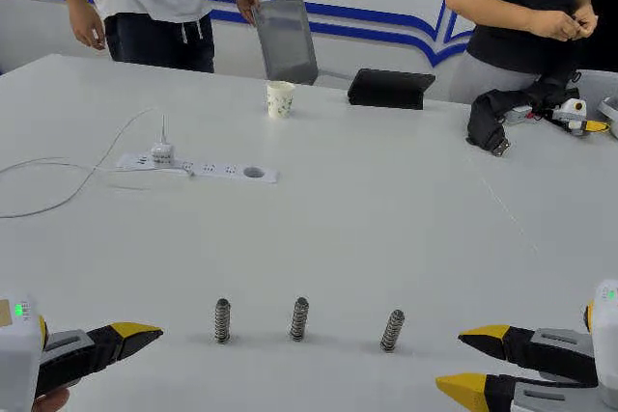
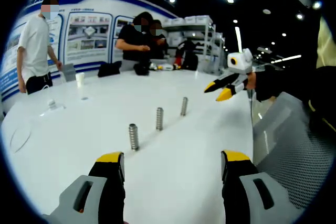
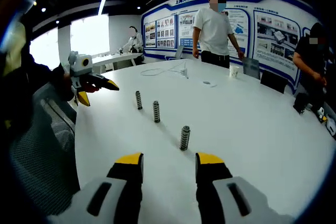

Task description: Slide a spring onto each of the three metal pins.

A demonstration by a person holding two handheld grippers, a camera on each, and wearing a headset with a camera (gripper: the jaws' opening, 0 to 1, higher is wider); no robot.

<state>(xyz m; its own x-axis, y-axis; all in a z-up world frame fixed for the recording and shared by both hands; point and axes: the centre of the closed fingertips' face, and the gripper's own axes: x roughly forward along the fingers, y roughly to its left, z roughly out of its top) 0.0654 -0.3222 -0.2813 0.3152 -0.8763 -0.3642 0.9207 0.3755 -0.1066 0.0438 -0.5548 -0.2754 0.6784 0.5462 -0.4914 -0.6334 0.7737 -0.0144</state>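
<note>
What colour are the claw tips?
Yellow; the right claw shows it best in the right gripper view.

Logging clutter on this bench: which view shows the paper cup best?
The head view: the paper cup stands upright and unobstructed on the far side of the table, its printed pattern faintly visible. Both gripper views show it as a tiny white shape far beyond the springs, without detail.

Three springs (image 1: 299,318) near the front edge of the counter (image 1: 406,200) are coiled grey metal, dully shiny. The counter is smooth, white, faintly glossy. Gripper fingers (image 1: 130,332) look matt black-and-yellow plastic; the cup (image 1: 280,98) is paper
</note>
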